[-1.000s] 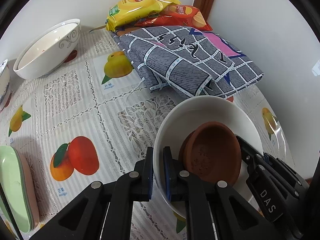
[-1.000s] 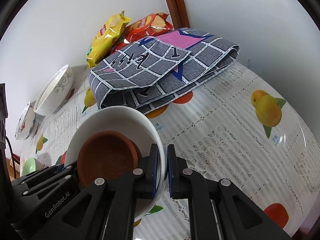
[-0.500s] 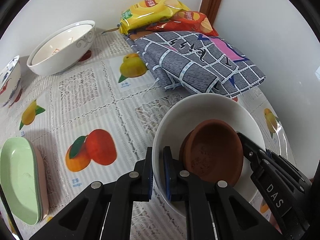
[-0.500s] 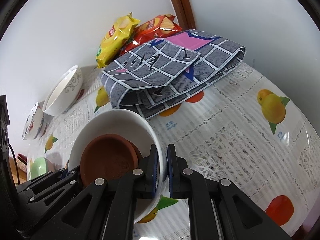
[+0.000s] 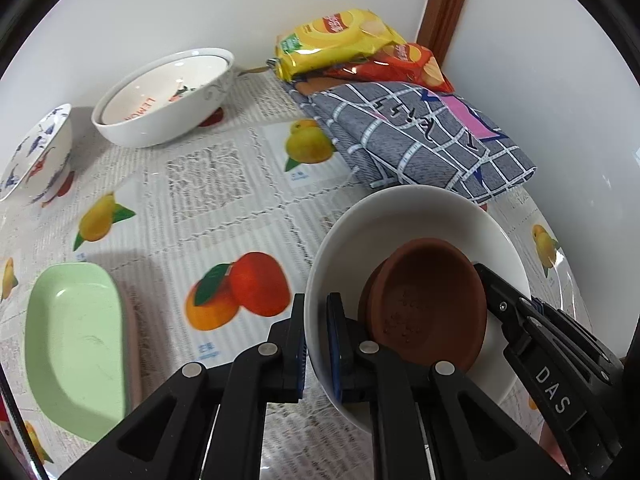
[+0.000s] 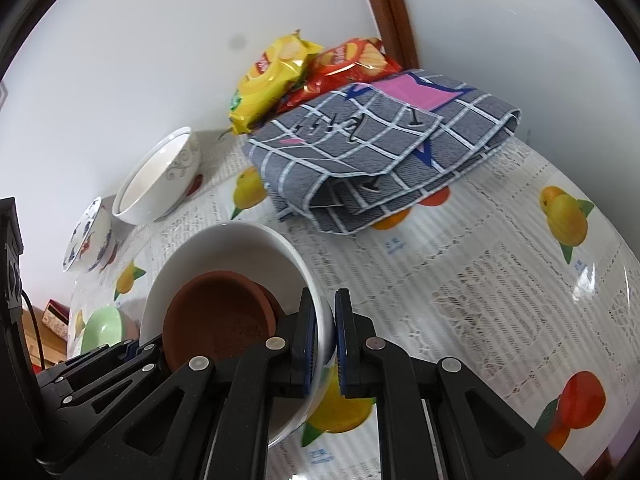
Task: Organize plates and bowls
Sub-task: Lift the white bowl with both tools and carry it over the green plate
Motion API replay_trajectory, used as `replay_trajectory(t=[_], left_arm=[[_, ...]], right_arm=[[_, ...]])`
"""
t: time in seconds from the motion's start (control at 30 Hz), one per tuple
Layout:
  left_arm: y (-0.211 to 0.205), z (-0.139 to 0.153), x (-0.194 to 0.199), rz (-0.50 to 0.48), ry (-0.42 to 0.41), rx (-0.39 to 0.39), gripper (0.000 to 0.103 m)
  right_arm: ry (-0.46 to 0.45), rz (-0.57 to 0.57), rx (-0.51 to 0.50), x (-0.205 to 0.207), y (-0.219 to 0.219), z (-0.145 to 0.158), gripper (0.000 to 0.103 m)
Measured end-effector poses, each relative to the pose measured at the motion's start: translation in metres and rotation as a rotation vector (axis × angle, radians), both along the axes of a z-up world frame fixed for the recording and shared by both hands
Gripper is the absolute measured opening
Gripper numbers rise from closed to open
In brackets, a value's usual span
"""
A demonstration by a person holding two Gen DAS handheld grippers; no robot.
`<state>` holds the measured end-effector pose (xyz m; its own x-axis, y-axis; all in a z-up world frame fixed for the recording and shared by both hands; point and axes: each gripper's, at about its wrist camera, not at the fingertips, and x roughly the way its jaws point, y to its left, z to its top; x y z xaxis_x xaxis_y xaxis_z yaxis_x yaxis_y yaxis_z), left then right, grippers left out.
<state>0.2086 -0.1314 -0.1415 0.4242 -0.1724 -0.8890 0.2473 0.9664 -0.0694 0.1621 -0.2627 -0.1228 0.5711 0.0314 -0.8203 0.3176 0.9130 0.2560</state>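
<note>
You had one smooth white bowl (image 5: pixel 404 216) pinched from both sides. Your left gripper (image 5: pixel 317 344) was clamped on its left rim, and your right gripper (image 6: pixel 325 340) was clamped on its right rim. One small round brown clay dish (image 5: pixel 430 304), rough and dull, sat tilted inside the white bowl.

The table wore a shiny plastic tablecloth (image 5: pixel 208 176) with lacy squares and fruit pictures. Far on the left sat one big white bowl with a grey swirl (image 5: pixel 160 96), and left of it one small bowl with blue and red painting (image 5: pixel 34 156). Near on the left lay one long green dish (image 5: pixel 72 344) on top of a pinkish one. At the far side lay one folded grey checked cloth (image 5: pixel 416 140) and two crinkly chip bags, one yellow (image 5: pixel 336 40) and one red (image 5: pixel 404 68).

Since a second ago you had lifted the white bowl and pulled it toward you. More of the table showed now, with the green dish and the painted bowl in fuller view.
</note>
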Motion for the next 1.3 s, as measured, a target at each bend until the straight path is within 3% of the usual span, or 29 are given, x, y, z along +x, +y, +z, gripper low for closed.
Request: replay_trajectory(t=[0.7,1.3], left_arm=[[0.054,0.020,-0.005,0.039,-0.030,-0.002,0.010],[0.111,0.017,-0.005,0.121,-0.023,0.000,0.010]], right_arm=[[-0.049,0.051,-0.007,0.006,0.053,0.023,0.010],[-0.040,0.140,-0.016,0.021,0.109,0.017,0.010]])
